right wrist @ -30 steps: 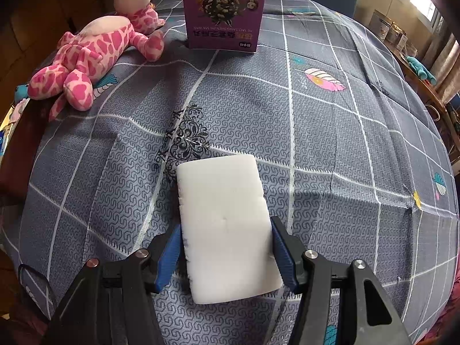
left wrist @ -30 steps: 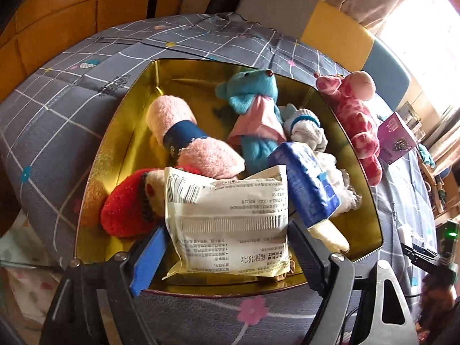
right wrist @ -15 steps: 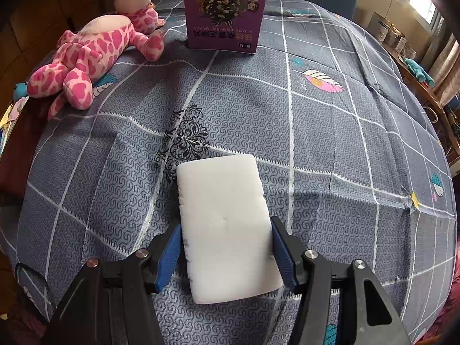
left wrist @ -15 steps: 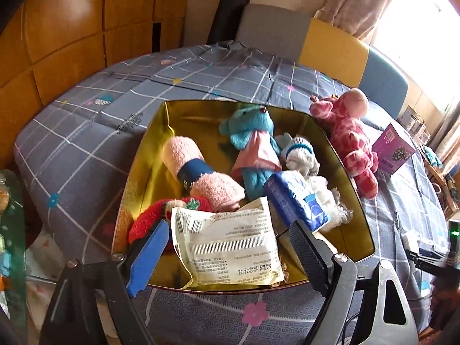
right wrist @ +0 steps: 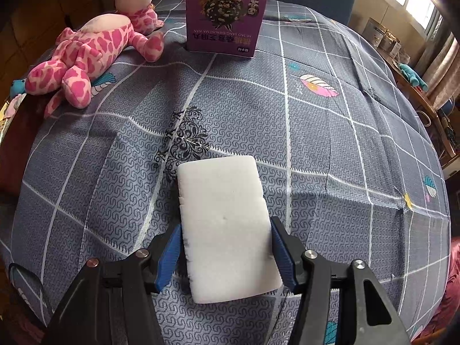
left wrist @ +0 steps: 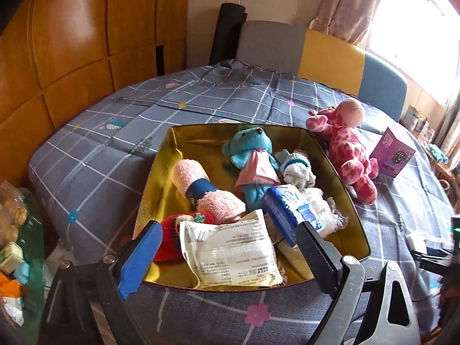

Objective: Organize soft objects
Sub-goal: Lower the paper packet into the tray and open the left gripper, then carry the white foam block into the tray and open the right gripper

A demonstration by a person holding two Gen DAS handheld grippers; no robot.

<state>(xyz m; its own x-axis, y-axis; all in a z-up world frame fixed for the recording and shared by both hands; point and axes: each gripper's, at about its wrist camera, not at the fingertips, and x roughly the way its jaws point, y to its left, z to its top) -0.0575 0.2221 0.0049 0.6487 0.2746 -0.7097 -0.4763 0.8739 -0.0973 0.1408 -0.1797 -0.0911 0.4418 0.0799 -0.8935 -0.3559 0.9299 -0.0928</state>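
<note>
A gold tin box (left wrist: 156, 192) on the grey checked cloth holds a teal bear (left wrist: 250, 149), a pink rolled towel (left wrist: 201, 189), a red toy (left wrist: 169, 241), a blue pack (left wrist: 284, 210) and a white printed packet (left wrist: 233, 256) lying at its near end. My left gripper (left wrist: 227, 230) hovers over the near rim, its jaws opening, pads clear of the packet below them. My right gripper (right wrist: 225, 227) is shut on a white sponge (right wrist: 224, 218), pads against its long sides, low over the cloth.
A pink spotted giraffe plush (left wrist: 348, 149) (right wrist: 86, 54) lies on the cloth just right of the box, with a purple carton (left wrist: 392, 155) (right wrist: 225, 14) standing beyond it. Chairs (left wrist: 330, 54) line the table's far side. A glass side table (left wrist: 17, 247) with clutter is at the left.
My left gripper has risen and drawn back from the box, its jaws widening off the white packet, which stays in the box. The right gripper and sponge have not moved.
</note>
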